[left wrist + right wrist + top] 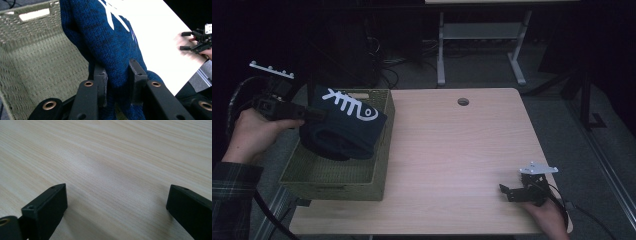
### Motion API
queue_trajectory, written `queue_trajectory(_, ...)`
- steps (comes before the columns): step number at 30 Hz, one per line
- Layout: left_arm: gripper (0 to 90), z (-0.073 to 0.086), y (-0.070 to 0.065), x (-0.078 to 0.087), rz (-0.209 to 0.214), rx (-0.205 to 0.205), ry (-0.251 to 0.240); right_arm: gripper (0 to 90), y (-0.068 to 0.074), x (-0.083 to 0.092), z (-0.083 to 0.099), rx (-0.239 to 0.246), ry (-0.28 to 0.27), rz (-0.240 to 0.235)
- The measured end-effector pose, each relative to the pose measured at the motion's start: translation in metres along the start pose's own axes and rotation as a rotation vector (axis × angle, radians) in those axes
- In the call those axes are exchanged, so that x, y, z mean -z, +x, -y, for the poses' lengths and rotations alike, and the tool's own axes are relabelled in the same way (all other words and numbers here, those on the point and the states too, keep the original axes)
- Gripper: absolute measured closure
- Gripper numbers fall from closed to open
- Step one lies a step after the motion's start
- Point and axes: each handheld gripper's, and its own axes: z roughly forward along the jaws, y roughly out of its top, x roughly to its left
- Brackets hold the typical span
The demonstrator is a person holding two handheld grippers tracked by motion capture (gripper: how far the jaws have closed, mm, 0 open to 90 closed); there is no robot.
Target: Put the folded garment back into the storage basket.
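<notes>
While it hangs over the woven basket (332, 175), the dark blue knitted garment (344, 127) looks thick and folded into a bundle, with a white fishbone-like pattern across its upper face. Seen up close from the left gripper view, the knit (110, 42) is a speckled deep blue, and white strokes of the pattern run toward the top of the frame. The left gripper (319, 114) is clamped on the garment's edge, both pads pressing into the cloth from either side. In the high view the bundle's long axis runs on a slant, from the basket's near-left inside up toward its far-right rim, with the patterned end lying over that rim next to the wooden table (452, 150). Its lower fold sinks into shadow inside the basket, so where it touches the bottom cannot be told. Part of the pattern is cut off by the fold. The right gripper (507, 191) rests at the table's near-right corner, its jaws spread wide apart with only bare wood between them.
</notes>
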Motion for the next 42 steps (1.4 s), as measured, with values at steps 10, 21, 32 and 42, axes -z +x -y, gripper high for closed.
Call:
queue_trajectory(10, 72.4, 0.020, 0.021, -0.015, 0.013, 0.053, 0.004, 3.0, 0.000, 0.000, 0.000, -0.004, 0.001, 0.003)
queue_trajectory(21, 72.4, 0.036, 0.038, -0.026, 0.014, 0.105, 0.002, 3.0, 0.000, 0.000, 0.000, -0.005, -0.001, 0.006)
queue_trajectory(32, 72.4, 0.042, 0.043, -0.041, 0.025, 0.120, 0.021, 3.0, 0.000, 0.000, 0.000, -0.006, 0.000, 0.006)
queue_trajectory(42, 72.4, 0.048, 0.048, -0.057, 0.040, 0.134, 0.037, 3.0, 0.000, 0.000, 0.000, -0.006, 0.000, 0.006)
